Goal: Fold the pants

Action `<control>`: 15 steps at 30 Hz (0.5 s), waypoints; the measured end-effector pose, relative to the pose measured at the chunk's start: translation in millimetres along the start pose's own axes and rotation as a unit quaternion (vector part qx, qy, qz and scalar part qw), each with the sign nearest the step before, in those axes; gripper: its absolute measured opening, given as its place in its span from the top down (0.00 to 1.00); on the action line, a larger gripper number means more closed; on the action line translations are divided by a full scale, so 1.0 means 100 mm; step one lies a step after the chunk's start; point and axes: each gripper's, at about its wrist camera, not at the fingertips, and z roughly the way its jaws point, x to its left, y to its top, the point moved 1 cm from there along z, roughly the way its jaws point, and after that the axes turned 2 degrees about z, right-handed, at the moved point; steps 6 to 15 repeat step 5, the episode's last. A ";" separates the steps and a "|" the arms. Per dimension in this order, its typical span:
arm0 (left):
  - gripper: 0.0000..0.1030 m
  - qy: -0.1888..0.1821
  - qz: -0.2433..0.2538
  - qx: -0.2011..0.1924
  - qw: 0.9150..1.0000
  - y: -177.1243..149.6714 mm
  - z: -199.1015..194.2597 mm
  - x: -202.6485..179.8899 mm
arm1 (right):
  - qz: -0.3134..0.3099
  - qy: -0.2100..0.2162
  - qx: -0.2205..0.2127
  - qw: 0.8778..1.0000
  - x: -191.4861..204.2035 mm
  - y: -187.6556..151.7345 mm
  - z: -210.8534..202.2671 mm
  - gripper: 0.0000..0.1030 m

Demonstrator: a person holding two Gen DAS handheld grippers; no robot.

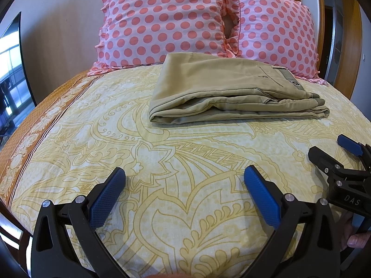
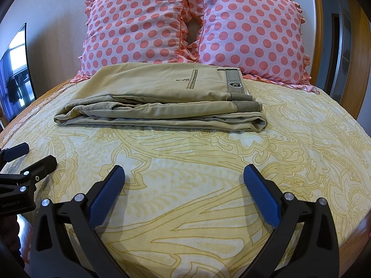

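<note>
Tan pants [image 1: 231,88] lay folded into a neat, flat stack on the yellow patterned bed [image 1: 162,162], just in front of two pink polka-dot pillows [image 1: 162,20]. The left gripper [image 1: 185,185] and right gripper [image 2: 185,185] hovered well back, fingers spread wide and empty, suggesting the folding was finished.
</note>
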 end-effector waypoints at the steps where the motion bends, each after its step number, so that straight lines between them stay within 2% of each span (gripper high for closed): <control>1: 0.01 0.000 0.000 0.000 1.000 0.00 0.00 0.00 | 0.000 0.000 0.000 1.000 0.00 0.01 0.00 0.02; 15: 0.01 -0.003 0.002 0.004 1.000 0.01 0.02 0.00 | 0.000 0.000 0.000 1.000 0.00 0.00 0.00 0.02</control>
